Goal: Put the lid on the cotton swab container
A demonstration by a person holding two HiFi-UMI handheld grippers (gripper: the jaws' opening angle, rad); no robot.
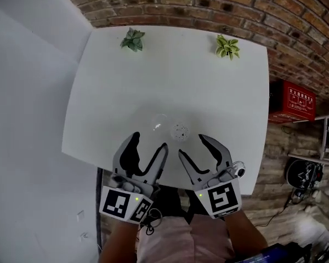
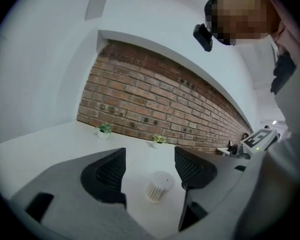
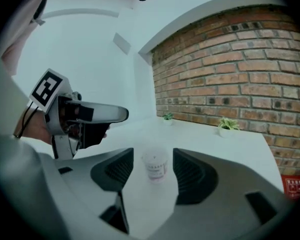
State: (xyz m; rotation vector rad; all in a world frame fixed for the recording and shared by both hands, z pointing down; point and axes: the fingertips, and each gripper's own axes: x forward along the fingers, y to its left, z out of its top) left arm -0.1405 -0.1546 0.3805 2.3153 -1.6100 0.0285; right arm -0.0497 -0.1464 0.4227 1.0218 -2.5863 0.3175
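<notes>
Hovering just left of the round white cotton swab container point(image 1: 180, 130) and nearer the person than it, the black-jawed left gripper point(image 1: 149, 142) has its jaws spread with nothing between the pads. Just left of the container, and standing apart from it on the white table point(image 1: 208, 81), is a clear plastic cap point(image 1: 159, 123), which reads as the lid. Near the container's right side, the right gripper point(image 1: 192, 146) is spread wide and likewise empty. The lid is probably very light, stiff, thin-walled and slick, so it could skid or pop out under a hard squeeze. A gentle pinch across opposite sides of its wall seems the safest hold. Only the head view shows lid and container side by side, yet there the lid is a faint glint. The left gripper view shows the swabs packed upright in the uncovered container, while the right gripper view shows a pinkish label on the lid's wall.
</notes>
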